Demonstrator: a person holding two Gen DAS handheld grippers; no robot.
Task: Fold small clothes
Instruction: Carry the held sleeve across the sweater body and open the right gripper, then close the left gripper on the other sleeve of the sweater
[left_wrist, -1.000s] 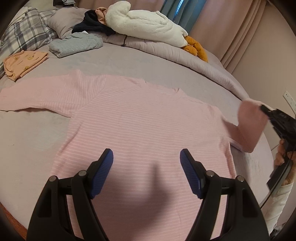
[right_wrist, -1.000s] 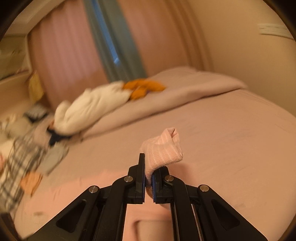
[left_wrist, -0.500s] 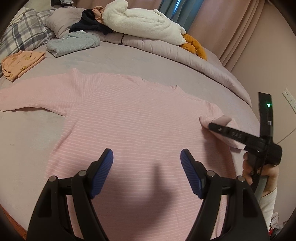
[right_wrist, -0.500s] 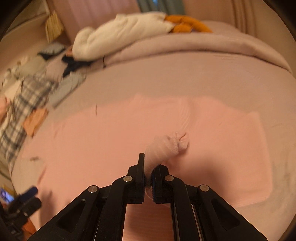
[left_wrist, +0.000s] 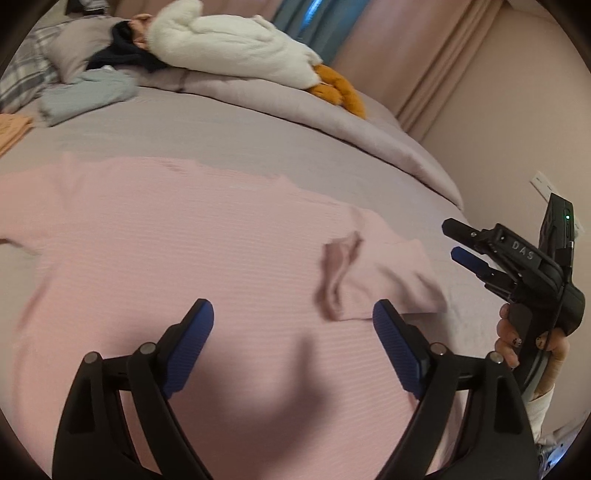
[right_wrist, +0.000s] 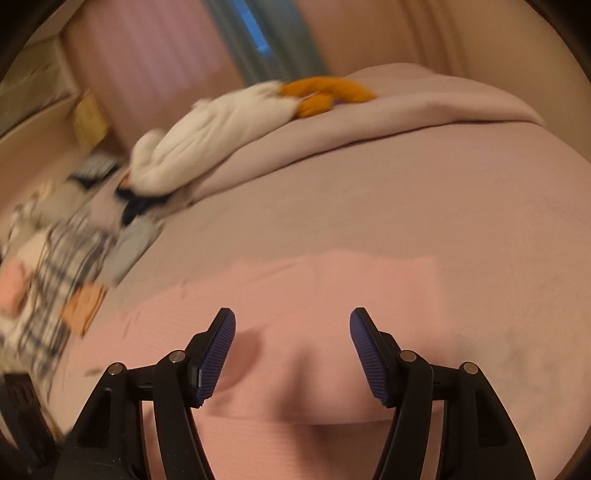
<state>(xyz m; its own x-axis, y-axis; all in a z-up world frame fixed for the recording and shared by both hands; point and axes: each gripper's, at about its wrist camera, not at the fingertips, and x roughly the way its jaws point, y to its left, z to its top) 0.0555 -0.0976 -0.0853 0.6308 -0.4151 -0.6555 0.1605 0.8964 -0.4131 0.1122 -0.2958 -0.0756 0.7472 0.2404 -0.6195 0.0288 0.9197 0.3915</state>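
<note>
A pink striped long-sleeved top lies flat on the bed, front down toward me. Its right sleeve is folded inward over the body, the cuff crumpled. My left gripper hovers over the lower body of the top, its jaws opening, nothing between them. My right gripper is held by a hand to the right of the folded sleeve, off the cloth. In the right wrist view its jaws are opening above the pink top, with nothing held.
A white fluffy garment and an orange item lie on the rolled grey duvet at the back. A folded grey-blue piece, a plaid pillow and an orange garment sit far left. A wall stands right.
The right gripper carried the sleeve inward over the top, let go of it and drew back to the right. The left gripper opened wider and shifted sideways.
</note>
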